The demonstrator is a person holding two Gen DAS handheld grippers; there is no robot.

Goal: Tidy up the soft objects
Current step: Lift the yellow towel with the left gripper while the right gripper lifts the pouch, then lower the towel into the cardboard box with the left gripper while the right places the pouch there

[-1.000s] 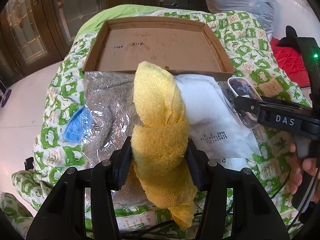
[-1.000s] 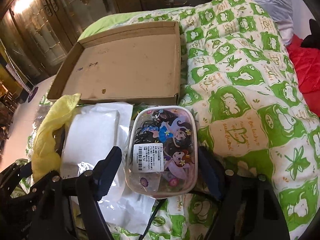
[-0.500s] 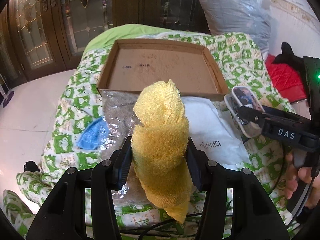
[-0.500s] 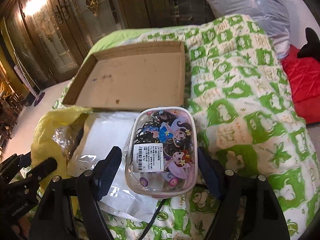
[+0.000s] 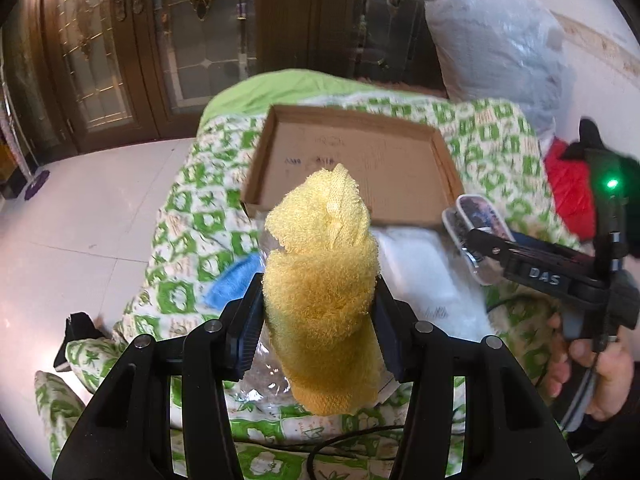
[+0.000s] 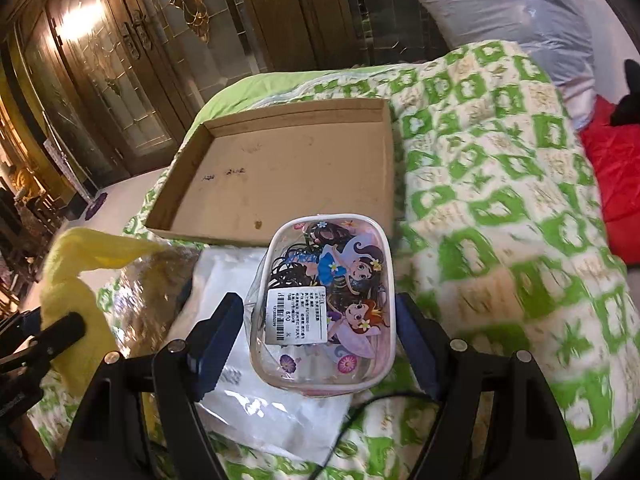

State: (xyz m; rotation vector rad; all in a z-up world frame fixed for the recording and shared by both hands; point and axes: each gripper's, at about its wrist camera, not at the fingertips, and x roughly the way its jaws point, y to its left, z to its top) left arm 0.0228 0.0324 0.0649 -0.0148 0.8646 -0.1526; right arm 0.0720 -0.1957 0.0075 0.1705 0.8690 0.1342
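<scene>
Yellow terry towel (image 5: 320,292), rolled and upright, is clamped between the jaws of the left gripper (image 5: 320,312) above the green-patterned bed cover (image 5: 180,240); its lower end hangs free. Beyond lies a shallow cardboard tray (image 5: 444,156), bare inside. A blue cloth (image 5: 232,284) is half hidden behind the jaws.

Right wrist view: the right gripper (image 6: 320,340) has its jaws closed on a clear cartoon-printed pouch (image 6: 332,296), held over a white plastic packet (image 6: 256,400). The tray's near wall (image 6: 208,236) stands just beyond; motion blur softens the cover.
</scene>
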